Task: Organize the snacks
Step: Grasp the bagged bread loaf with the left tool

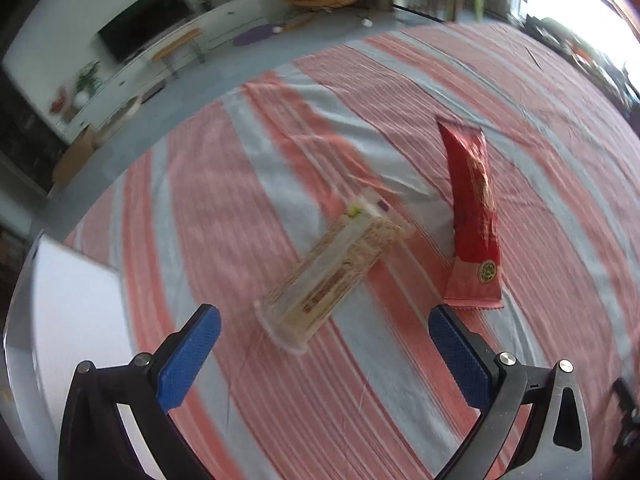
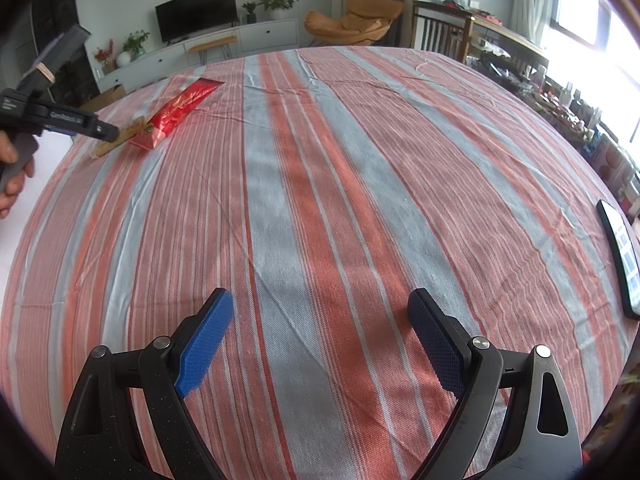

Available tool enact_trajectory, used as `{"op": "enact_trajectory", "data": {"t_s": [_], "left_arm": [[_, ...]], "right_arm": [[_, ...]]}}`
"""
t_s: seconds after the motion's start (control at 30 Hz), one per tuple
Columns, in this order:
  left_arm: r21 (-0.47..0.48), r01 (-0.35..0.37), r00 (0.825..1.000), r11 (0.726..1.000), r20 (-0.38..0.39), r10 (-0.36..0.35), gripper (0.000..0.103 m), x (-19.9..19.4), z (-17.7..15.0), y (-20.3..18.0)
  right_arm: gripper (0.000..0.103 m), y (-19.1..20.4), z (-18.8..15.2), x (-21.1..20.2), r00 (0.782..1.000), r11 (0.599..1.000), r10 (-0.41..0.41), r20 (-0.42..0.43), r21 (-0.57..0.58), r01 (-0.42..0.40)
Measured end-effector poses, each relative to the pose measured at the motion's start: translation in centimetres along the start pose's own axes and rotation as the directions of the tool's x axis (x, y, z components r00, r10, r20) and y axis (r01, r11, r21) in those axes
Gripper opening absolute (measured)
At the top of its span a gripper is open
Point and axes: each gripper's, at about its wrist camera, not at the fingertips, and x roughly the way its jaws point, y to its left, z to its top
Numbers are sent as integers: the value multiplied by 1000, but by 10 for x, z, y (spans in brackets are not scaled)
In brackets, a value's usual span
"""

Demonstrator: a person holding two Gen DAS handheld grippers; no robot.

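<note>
Left gripper (image 1: 324, 320) jaws released | clear snack pack (image 1: 332, 276) just ahead, between jaws

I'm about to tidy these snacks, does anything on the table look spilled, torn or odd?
Nothing looks spilled or torn. The clear snack pack and the red snack packet lie loose on the striped tablecloth at different angles, not lined up. The left gripper has its jaws open near the clear pack.

text: none fully readable | left gripper (image 2: 108, 133) body, far left of right wrist view: white lettering, too blurred to spell | red snack packet (image 1: 474, 216), right of centre in left wrist view: round green-gold seal and gold print (illegible)
</note>
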Motion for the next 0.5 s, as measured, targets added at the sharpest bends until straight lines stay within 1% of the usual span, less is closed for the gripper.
{"op": "enact_trajectory", "data": {"t_s": [0.07,0.17,0.23,0.4,0.5], "left_arm": [[63,-15,1000,998,3,15,102,7,4,-4],[91,-43,999,995,12,42,102,12,12,-5],[80,-40,999,996,15,38,102,17,17,-3],[37,-1,1000,999,14,0,103,36,31,3],[-34,29,998,999,49,-27,103,41,35,10]], "right_arm": [[92,0,0,0,1000,1000,0,0,0,0],[93,0,0,0,1000,1000,1,-1,-1,-1],[93,0,0,0,1000,1000,2,-2,-4,-2],[93,0,0,0,1000,1000,2,-3,-5,-2],[93,0,0,0,1000,1000,2,-3,-4,-2]]}}
